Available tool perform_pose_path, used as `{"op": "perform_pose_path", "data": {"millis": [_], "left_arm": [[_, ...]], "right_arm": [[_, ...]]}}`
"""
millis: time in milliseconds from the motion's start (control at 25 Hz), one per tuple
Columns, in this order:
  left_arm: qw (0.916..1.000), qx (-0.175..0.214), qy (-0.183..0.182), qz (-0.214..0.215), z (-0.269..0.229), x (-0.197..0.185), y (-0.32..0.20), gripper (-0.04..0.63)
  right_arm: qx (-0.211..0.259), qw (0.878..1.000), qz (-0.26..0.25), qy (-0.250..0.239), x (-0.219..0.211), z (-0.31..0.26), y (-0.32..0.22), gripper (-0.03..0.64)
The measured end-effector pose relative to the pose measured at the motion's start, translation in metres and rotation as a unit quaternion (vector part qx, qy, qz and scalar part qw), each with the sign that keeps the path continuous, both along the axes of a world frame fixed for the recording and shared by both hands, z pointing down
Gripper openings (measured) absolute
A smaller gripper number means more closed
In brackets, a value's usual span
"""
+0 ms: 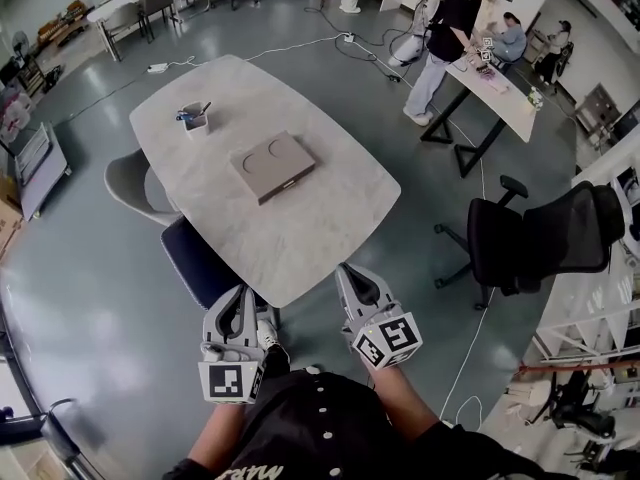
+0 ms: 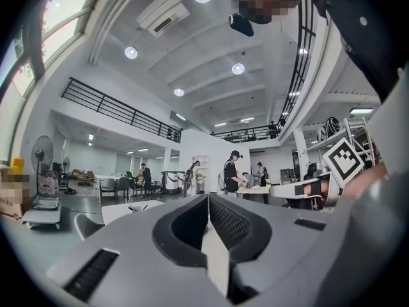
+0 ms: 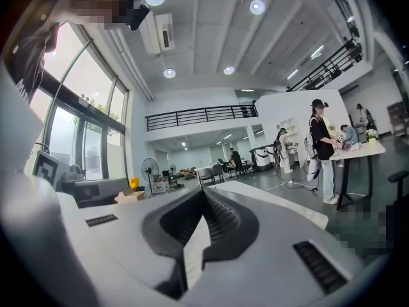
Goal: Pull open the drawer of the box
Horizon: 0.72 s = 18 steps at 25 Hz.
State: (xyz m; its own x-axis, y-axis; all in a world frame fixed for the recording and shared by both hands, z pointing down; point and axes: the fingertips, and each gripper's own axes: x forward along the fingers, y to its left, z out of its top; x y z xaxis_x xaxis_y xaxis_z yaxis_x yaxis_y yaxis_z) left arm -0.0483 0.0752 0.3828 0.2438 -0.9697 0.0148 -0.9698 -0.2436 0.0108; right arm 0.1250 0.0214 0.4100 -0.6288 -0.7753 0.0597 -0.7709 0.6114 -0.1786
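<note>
Both claws are pinched closed on nothing. My left gripper [image 1: 240, 298] and right gripper [image 1: 352, 273] hang by the table's [image 1: 335, 218] near edge, well short of the box [image 1: 273, 165] lying flat mid-table. I can't tell which side holds the drawer. I'd reach across, steady the box with one claw, open the other narrowly onto the drawer front and draw straight back. The cup [image 1: 195, 119] sits well aside. Only the chair [image 1: 193, 258] under the edge might crowd me.
</note>
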Motion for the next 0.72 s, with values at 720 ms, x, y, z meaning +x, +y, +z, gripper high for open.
{"op": "perform_pose_path", "data": {"millis": [720], "left_arm": [[0.9992,-0.004,0.009,0.039,-0.005,-0.067,-0.109,0.017]], "right_arm": [[-0.005,0.999,0.027,0.015,-0.068,-0.004,-0.109,-0.003]]}}
